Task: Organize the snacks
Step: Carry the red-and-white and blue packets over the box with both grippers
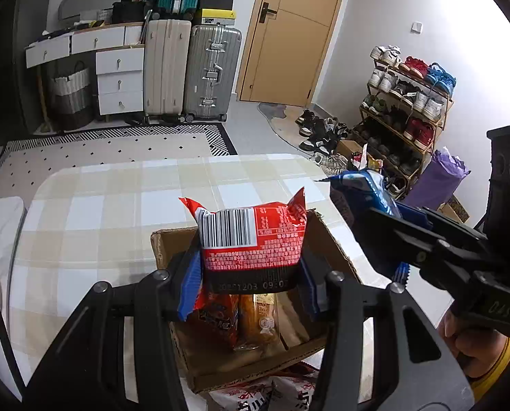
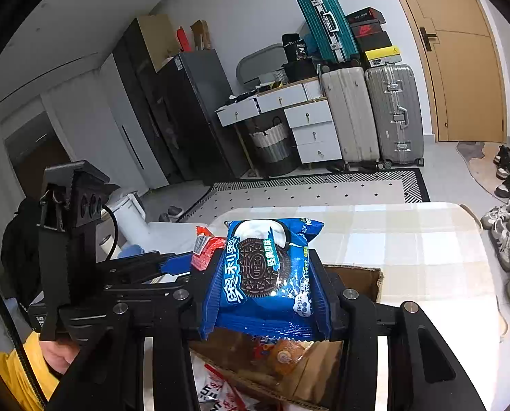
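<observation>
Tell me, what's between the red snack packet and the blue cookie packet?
Nothing but bare checkered tablecloth separates the red snack packet and blue cookie packet, seen in the left wrist view.

suitcases (image 1: 190, 72), wooden door (image 1: 289, 30), shoe rack (image 1: 405, 102)

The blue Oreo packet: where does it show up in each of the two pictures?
Left wrist view: the blue Oreo packet sits right of centre, clamped in the right gripper.
Right wrist view: it fills the lower centre, between the pads.
Shared landmark: the cardboard box on the checked table.
</observation>
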